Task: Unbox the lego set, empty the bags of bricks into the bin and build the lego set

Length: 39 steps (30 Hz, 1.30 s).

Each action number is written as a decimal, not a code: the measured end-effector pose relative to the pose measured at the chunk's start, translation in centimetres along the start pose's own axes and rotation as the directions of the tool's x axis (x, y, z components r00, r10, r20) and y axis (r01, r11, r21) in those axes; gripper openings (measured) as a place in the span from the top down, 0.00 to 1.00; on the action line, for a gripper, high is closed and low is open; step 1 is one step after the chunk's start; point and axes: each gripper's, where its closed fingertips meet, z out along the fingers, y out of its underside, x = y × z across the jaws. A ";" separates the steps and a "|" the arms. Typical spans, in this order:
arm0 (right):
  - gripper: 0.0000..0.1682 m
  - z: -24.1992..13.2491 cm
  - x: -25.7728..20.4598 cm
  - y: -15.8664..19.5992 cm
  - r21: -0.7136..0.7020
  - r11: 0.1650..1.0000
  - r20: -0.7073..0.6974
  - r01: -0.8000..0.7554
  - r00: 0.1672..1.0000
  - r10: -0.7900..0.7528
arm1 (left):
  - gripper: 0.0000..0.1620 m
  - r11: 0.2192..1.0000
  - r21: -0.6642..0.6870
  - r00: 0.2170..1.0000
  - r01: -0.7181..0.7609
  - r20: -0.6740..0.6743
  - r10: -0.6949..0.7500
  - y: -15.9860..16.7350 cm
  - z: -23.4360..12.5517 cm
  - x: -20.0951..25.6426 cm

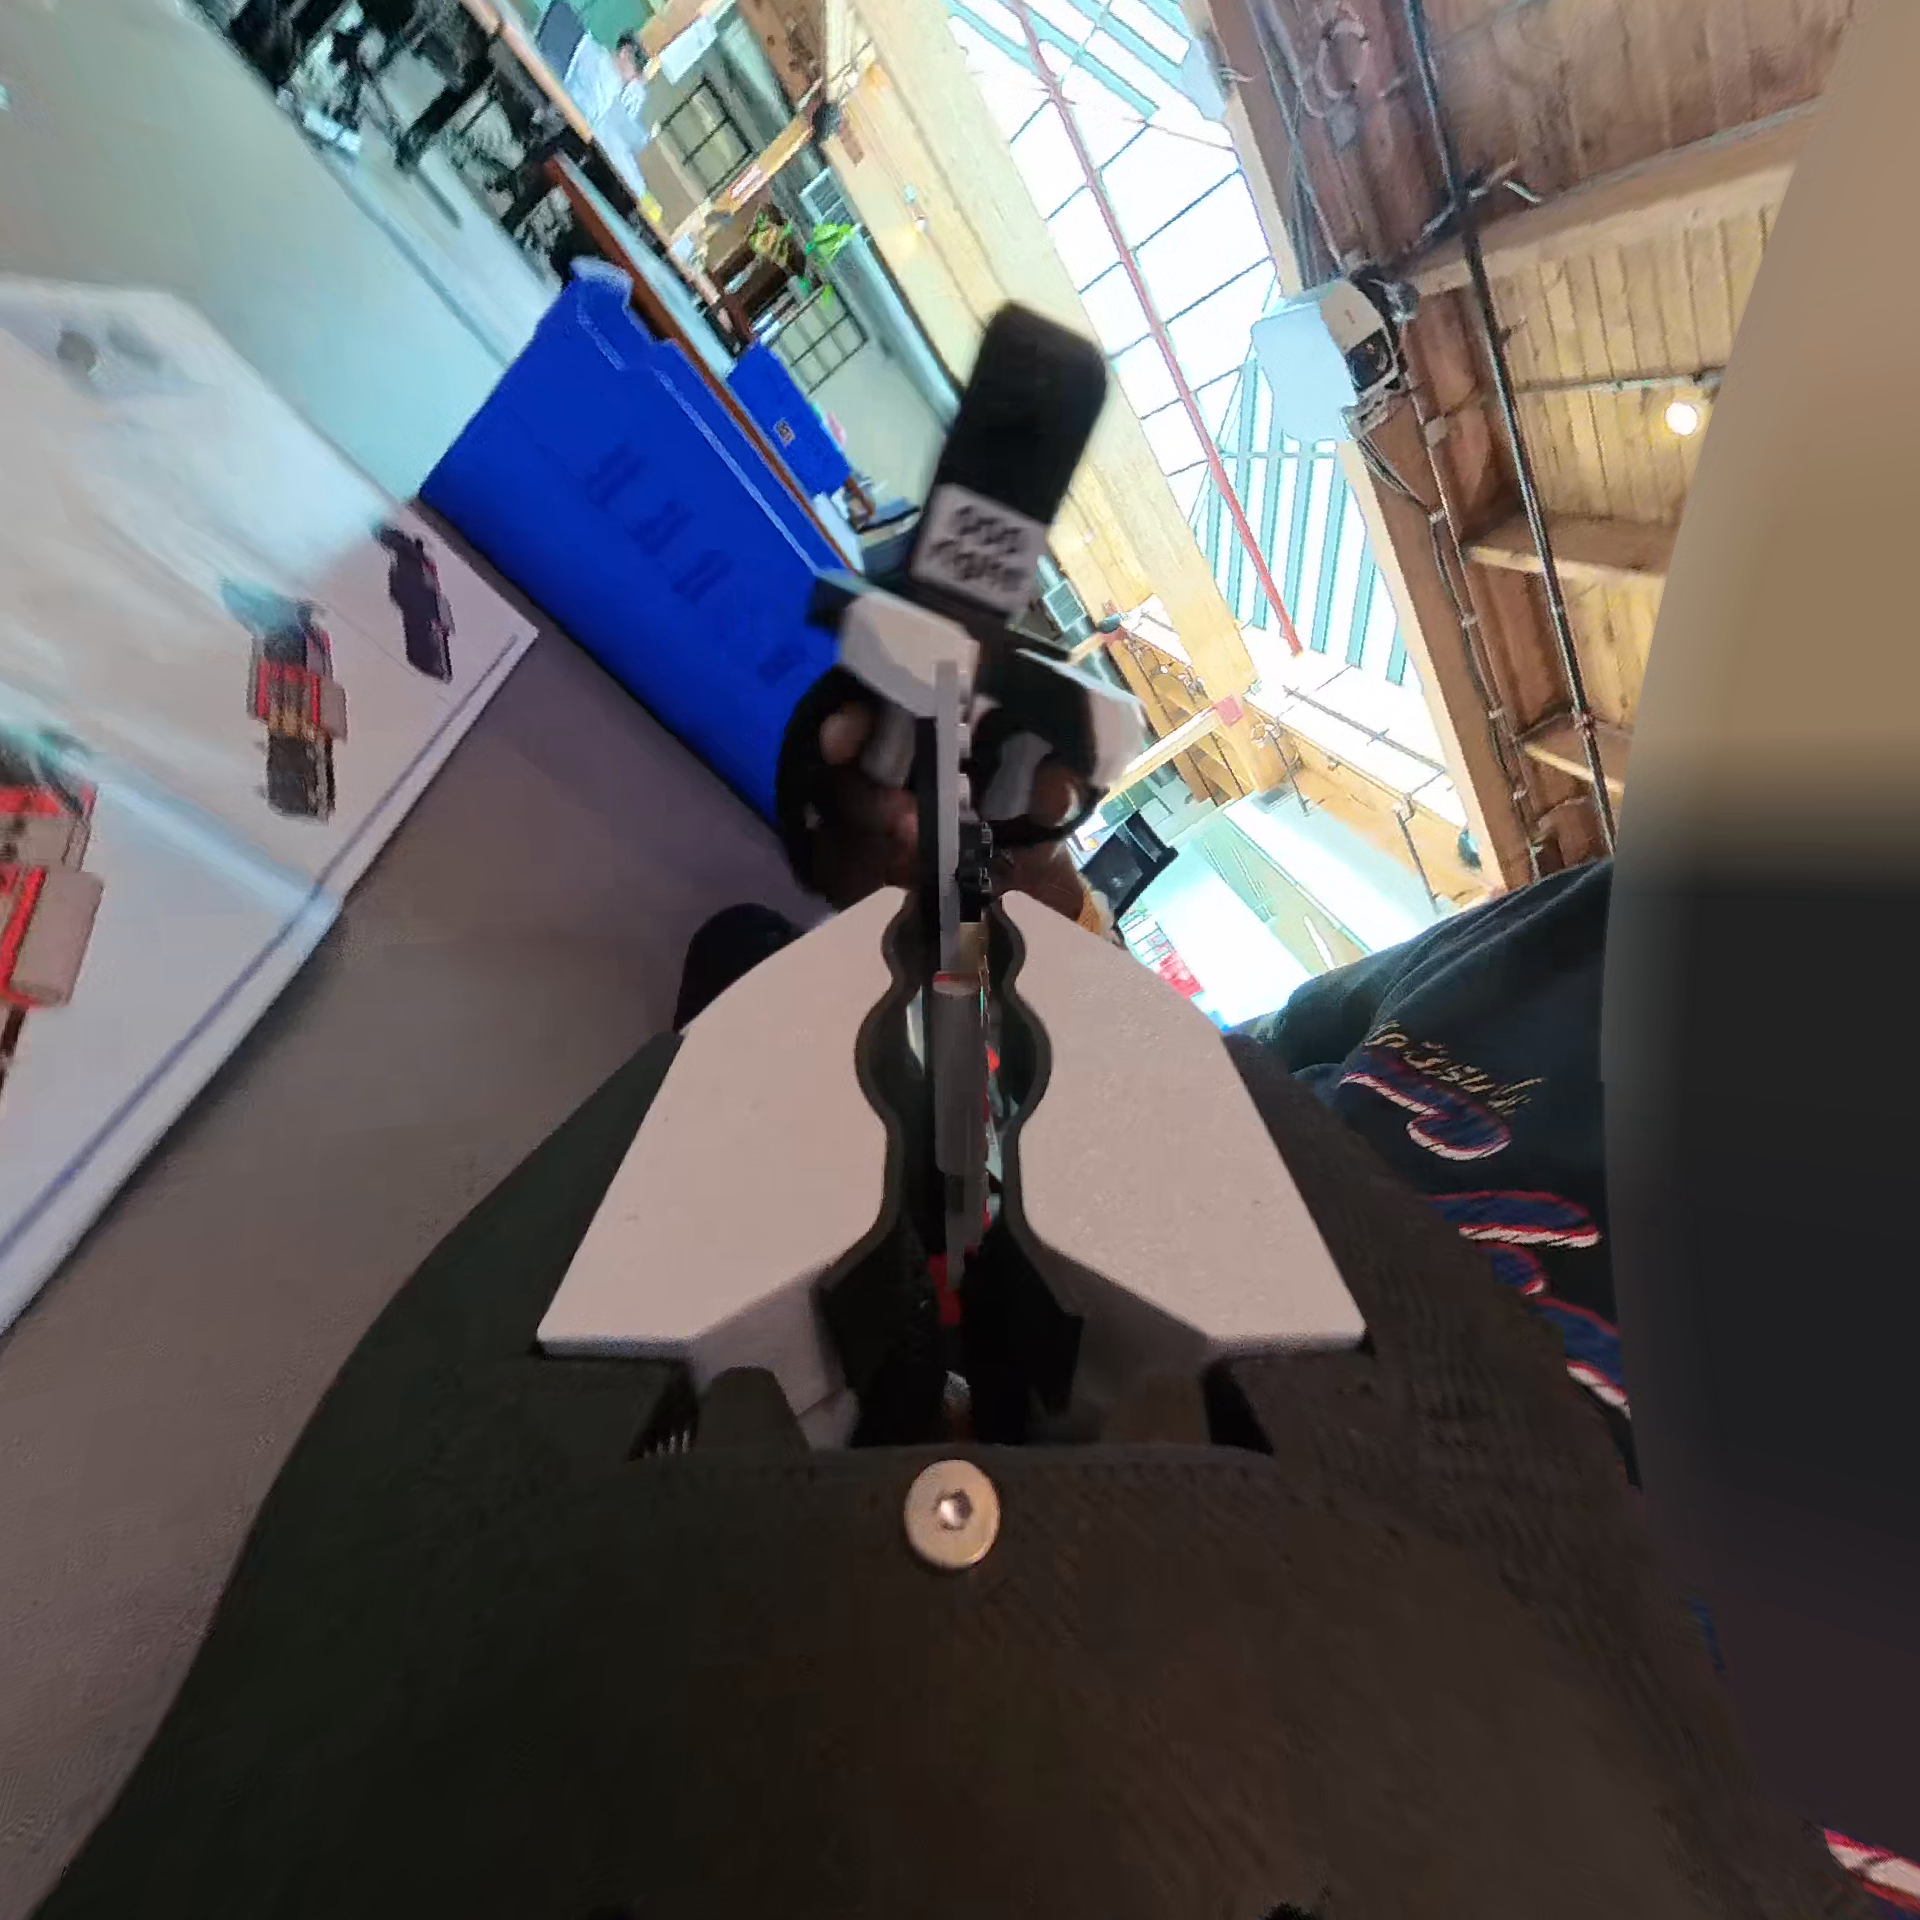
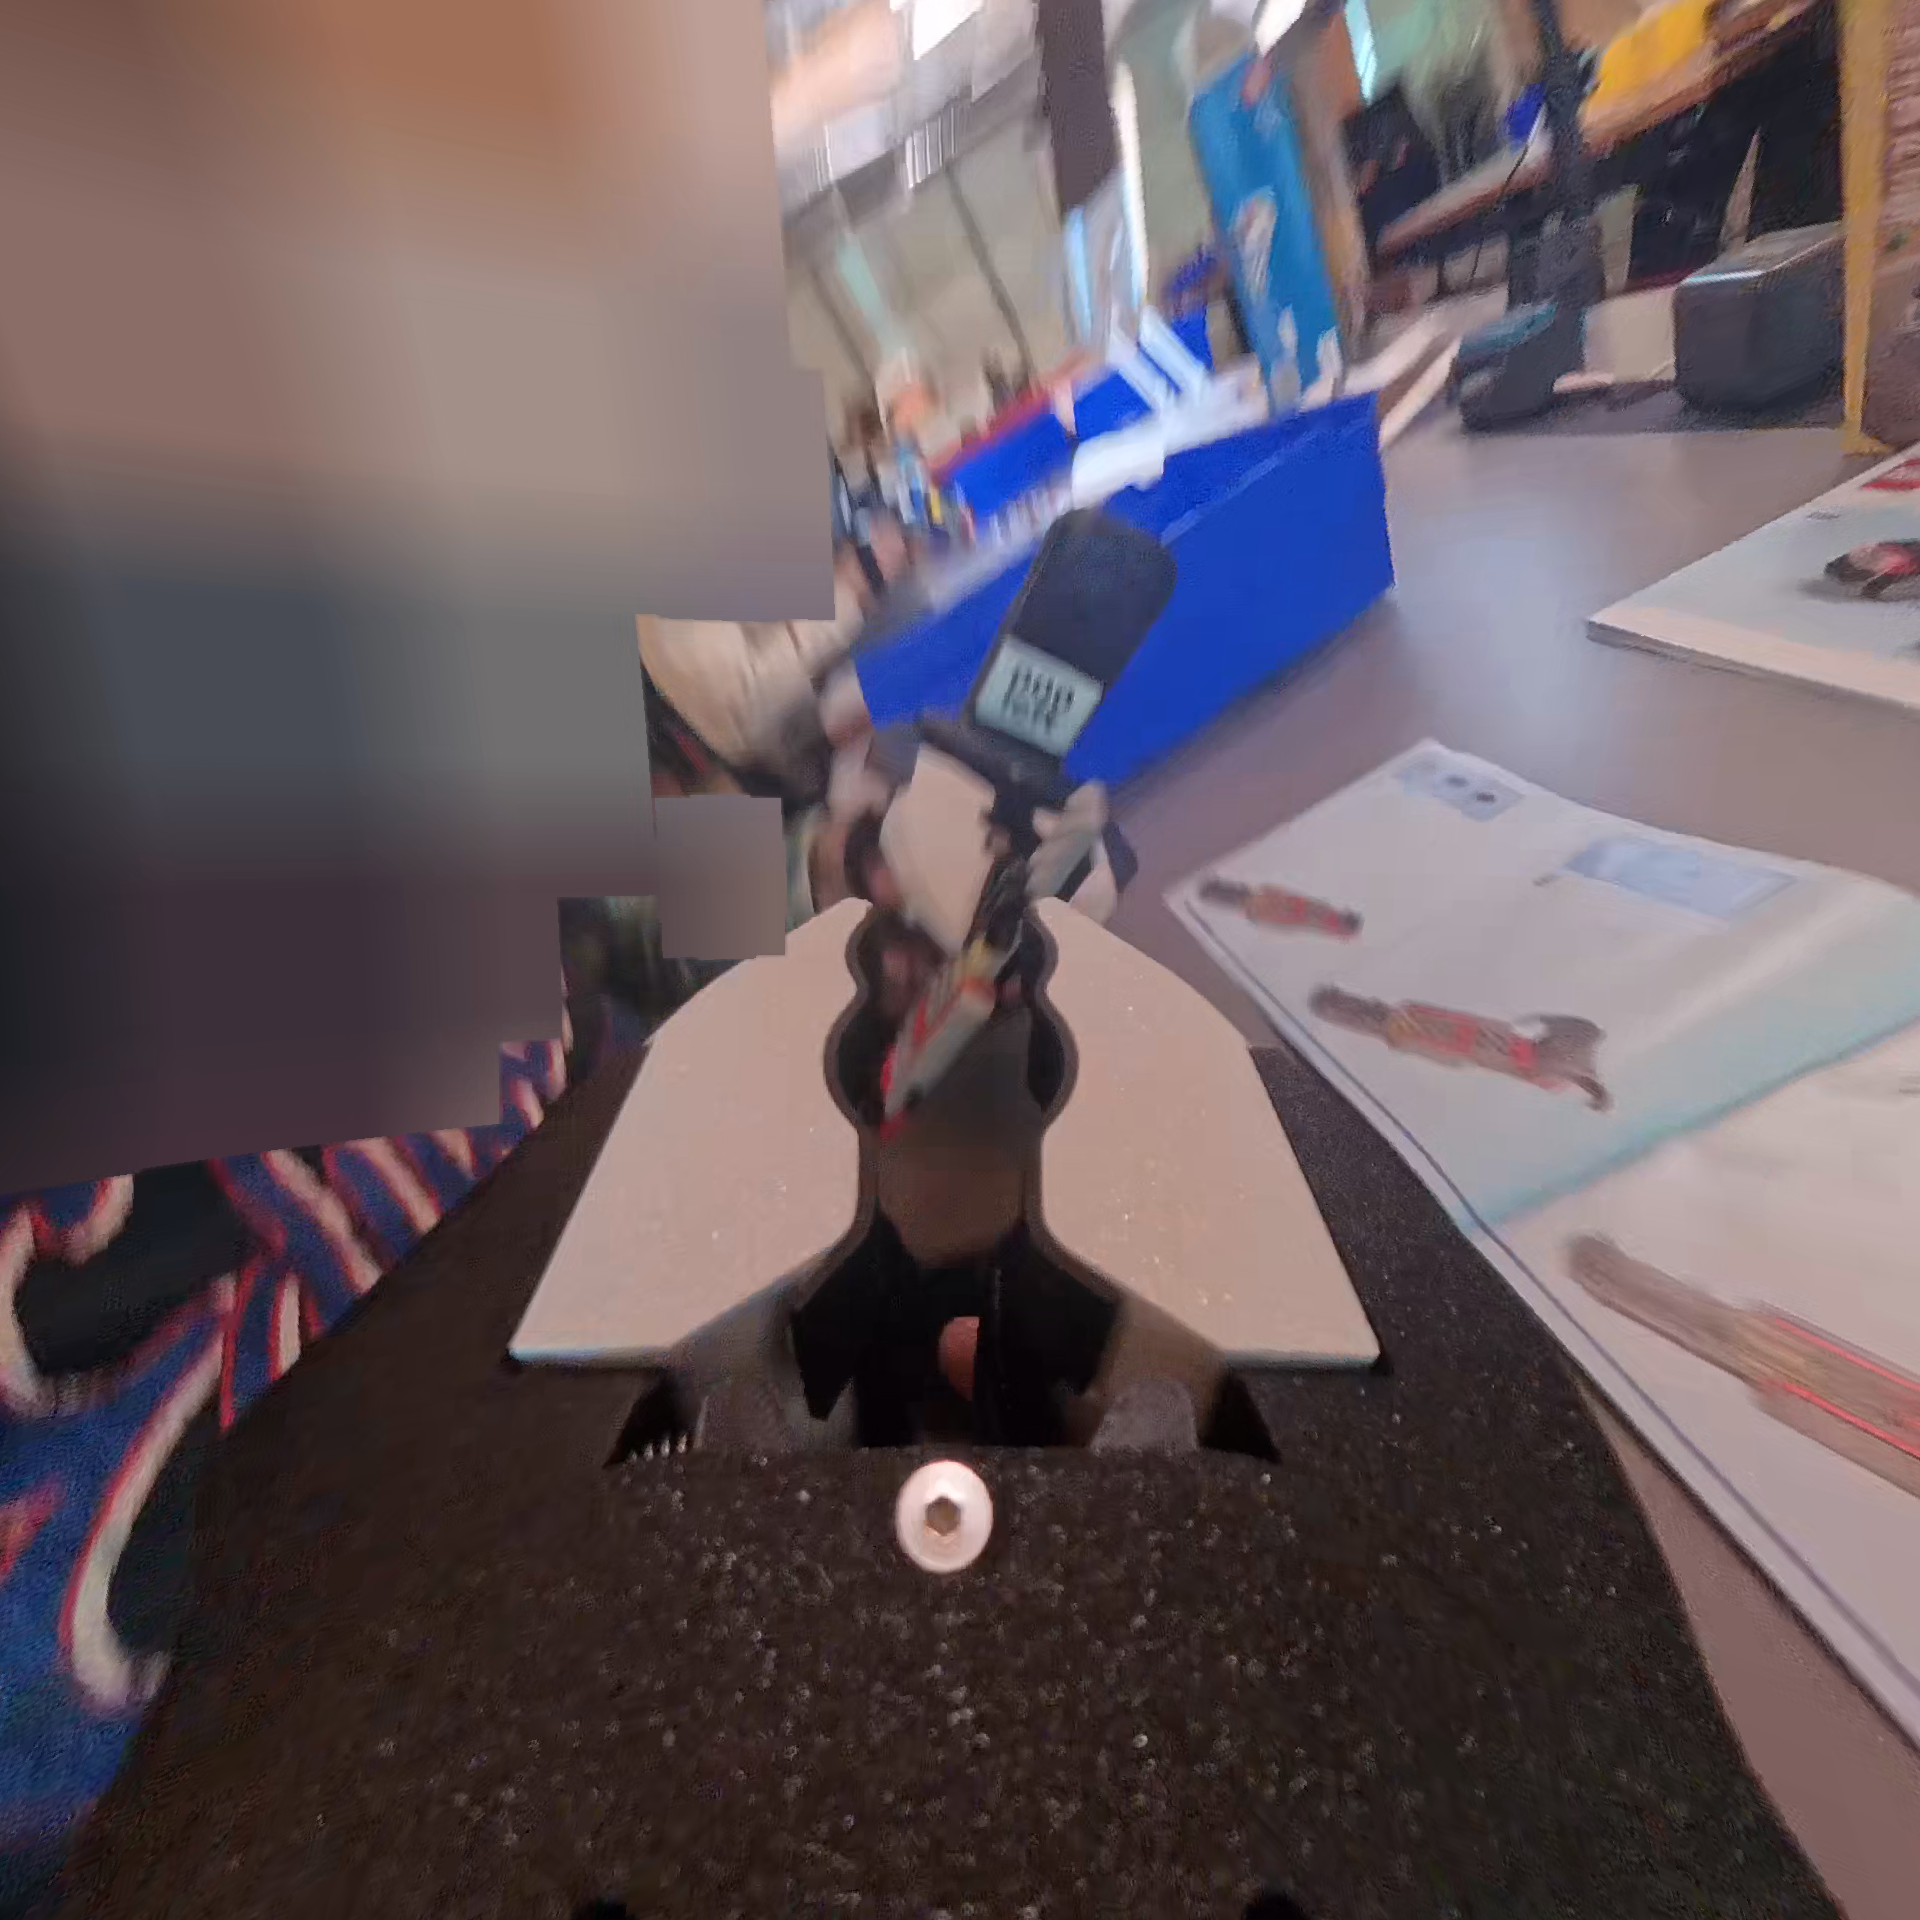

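My left gripper (image 1: 951,914) is shut on a thin grey lego assembly (image 1: 958,1081), seen edge-on, with red and black parts. The assembly reaches forward to my right gripper (image 1: 966,717), which faces me in a gloved hand. In the right wrist view, my right gripper (image 2: 945,920) is shut on the same assembly (image 2: 940,1023), which looks grey, red and white and tilted. The left gripper (image 2: 1003,862) holds its far end. Both grippers hold it in the air above the grey table (image 2: 1455,582). The blue bin (image 1: 623,520) stands behind, and shows in the right wrist view too (image 2: 1247,582).
An open instruction booklet (image 2: 1558,987) lies on the table right of my right gripper; it lies at the left in the left wrist view (image 1: 208,623). A second booklet or sheet (image 2: 1766,592) lies farther back. The person's dark sweatshirt (image 1: 1455,1091) is close on the right.
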 end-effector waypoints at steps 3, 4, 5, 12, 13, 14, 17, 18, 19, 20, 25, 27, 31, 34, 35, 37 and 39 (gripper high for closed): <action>0.90 -2.4 -2.8 4.7 -0.397 0.865 0.040 0.308 0.947 -0.319 | 0.93 0.983 -0.071 0.986 0.167 0.000 -0.168 1.7 -0.5 0.2; 0.91 -3.2 -2.9 6.5 -0.522 0.768 0.064 0.371 0.915 -0.399 | 0.93 0.966 -0.105 0.971 0.235 -0.018 -0.238 2.6 -0.6 0.5; 0.92 -4.0 -2.5 8.0 -0.622 0.665 0.081 0.413 0.879 -0.470 | 0.93 0.946 -0.135 0.953 0.295 -0.025 -0.301 3.3 -0.8 0.7; 0.91 -4.1 -0.5 12.3 -0.722 0.321 0.323 0.613 0.709 -0.627 | 0.93 0.874 -0.203 0.896 0.441 0.052 -0.441 5.9 -0.9 0.6; 0.91 -4.2 -0.2 12.6 -0.728 0.295 0.339 0.619 0.698 -0.630 | 0.93 0.876 -0.187 0.895 0.444 0.063 -0.441 5.9 -0.9 0.5; 0.91 -4.2 -0.1 12.8 -0.723 0.285 0.357 0.629 0.694 -0.625 | 0.93 0.876 -0.161 0.890 0.456 0.068 -0.451 5.7 -0.8 0.4; 0.90 -3.9 -0.3 12.9 -0.706 0.278 0.389 0.651 0.684 -0.617 | 0.93 0.868 -0.068 0.870 0.491 0.092 -0.485 5.4 -0.8 -0.3; 0.91 -3.8 -0.2 13.0 -0.707 0.268 0.397 0.655 0.680 -0.616 | 0.93 0.866 -0.052 0.865 0.497 0.099 -0.491 5.4 -0.8 -0.4; 0.92 -3.8 -0.2 13.2 -0.706 0.262 0.406 0.658 0.680 -0.611 | 0.93 0.864 -0.038 0.862 0.502 0.100 -0.496 5.5 -0.7 -0.4; 0.92 -3.7 -0.2 13.3 -0.708 0.262 0.406 0.656 0.682 -0.609 | 0.92 0.864 -0.027 0.861 0.503 0.094 -0.499 5.5 -0.6 -0.3; 0.95 -3.9 -0.1 12.5 -0.743 0.483 0.226 0.464 0.853 -0.471 | 0.93 0.886 0.050 0.881 0.461 0.093 -0.463 5.1 0.0 -0.6; 0.95 -4.2 0.4 11.0 -0.740 0.589 0.074 0.325 0.910 -0.408 | 0.93 0.890 0.094 0.884 0.447 0.109 -0.455 5.1 0.2 -1.0; 0.95 -2.7 -0.5 6.1 -0.603 0.768 -0.105 0.215 0.933 -0.344 | 0.93 0.853 0.180 0.856 0.490 0.083 -0.510 5.0 1.0 -1.3; 0.95 -1.8 -0.5 4.9 -0.607 0.778 -0.156 0.164 0.935 -0.319 | 0.93 0.842 0.184 0.848 0.508 0.069 -0.526 5.3 1.8 -1.2; 0.95 -1.5 -0.5 4.9 -0.617 0.773 -0.163 0.147 0.938 -0.307 | 0.93 0.842 0.176 0.847 0.510 0.069 -0.527 5.5 2.1 -1.2; 0.95 -1.2 -0.3 5.3 -0.674 0.730 -0.167 0.115 0.939 -0.301 | 0.93 0.844 0.156 0.847 0.514 0.065 -0.528 5.8 2.6 -1.1; 0.95 -1.1 -0.2 6.0 -0.738 0.667 -0.146 0.105 0.940 -0.309 | 0.93 0.849 0.138 0.850 0.510 0.067 -0.522 6.1 3.0 -1.0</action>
